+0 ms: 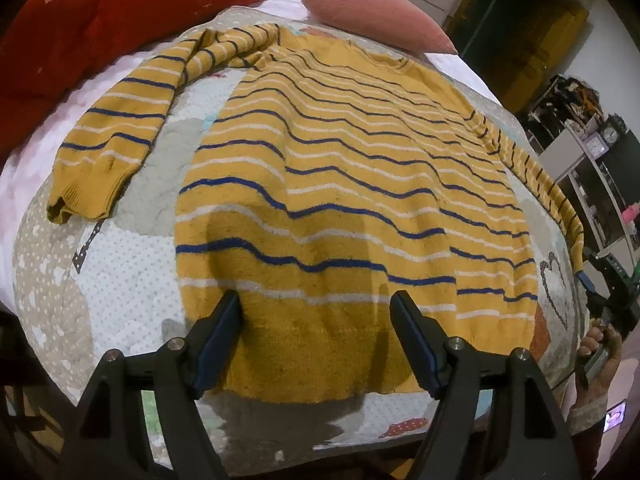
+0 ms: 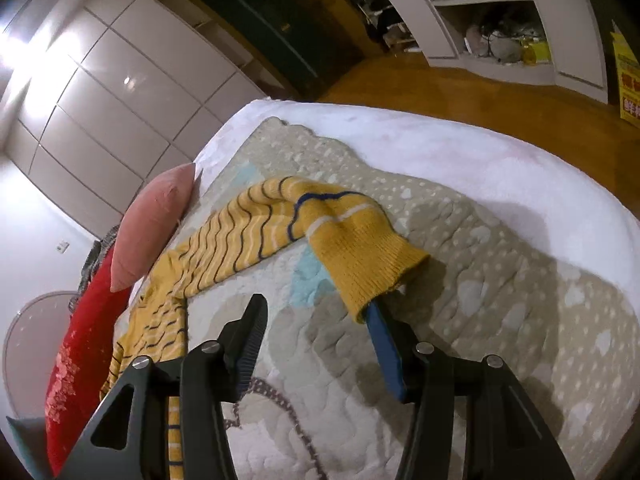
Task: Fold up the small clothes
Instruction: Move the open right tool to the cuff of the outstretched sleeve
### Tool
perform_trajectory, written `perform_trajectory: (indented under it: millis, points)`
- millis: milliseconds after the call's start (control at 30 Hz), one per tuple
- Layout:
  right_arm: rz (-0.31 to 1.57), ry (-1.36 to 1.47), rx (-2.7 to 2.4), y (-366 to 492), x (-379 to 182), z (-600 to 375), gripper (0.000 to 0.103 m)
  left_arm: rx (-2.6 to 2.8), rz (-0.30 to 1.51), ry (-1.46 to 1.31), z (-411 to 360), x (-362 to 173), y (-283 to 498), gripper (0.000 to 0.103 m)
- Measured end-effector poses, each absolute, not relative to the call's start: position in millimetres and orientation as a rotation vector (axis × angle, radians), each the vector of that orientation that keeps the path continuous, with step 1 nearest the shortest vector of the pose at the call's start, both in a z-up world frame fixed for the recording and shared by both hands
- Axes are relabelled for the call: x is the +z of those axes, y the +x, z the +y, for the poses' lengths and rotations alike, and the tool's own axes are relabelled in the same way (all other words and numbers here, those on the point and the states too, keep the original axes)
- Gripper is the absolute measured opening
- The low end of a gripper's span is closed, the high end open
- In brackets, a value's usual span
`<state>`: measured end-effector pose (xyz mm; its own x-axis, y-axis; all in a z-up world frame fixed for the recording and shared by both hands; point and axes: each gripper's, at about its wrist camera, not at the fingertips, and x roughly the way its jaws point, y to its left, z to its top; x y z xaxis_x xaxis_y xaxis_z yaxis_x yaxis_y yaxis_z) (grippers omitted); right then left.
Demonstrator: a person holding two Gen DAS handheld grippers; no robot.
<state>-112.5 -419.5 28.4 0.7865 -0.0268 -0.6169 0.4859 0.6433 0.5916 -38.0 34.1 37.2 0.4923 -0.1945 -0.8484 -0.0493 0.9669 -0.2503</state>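
Observation:
A yellow sweater (image 1: pixel 340 184) with blue and white stripes lies flat on a patterned quilt (image 1: pixel 120 280), hem toward me. Its left sleeve (image 1: pixel 116 132) lies out to the left; its right sleeve (image 1: pixel 552 192) runs down the right side. My left gripper (image 1: pixel 316 304) is open, hovering just over the hem, empty. In the right wrist view my right gripper (image 2: pixel 316 312) is open; the right sleeve's cuff (image 2: pixel 368 260) drapes over the tip of its right finger (image 2: pixel 384 340), the left finger apart from it. The right gripper also shows in the left wrist view (image 1: pixel 600 284).
A red cushion (image 1: pixel 100 20) and a pink cushion (image 1: pixel 376 12) lie at the quilt's far end. The quilt sits on a white bed cover (image 2: pixel 480 152). Wooden floor (image 2: pixel 460 80), white shelves (image 2: pixel 500 12) and wardrobe doors (image 2: pixel 100 100) surround the bed.

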Motion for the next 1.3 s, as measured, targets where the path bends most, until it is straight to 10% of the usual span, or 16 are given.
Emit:
perform_trajectory:
  millis: [1300]
  points:
    - [0.786,0.184,-0.416,-72.1,31.0,-411.5,0.072,-0.134,1.049,-0.223,12.2,39.8,-52.4,0.077]
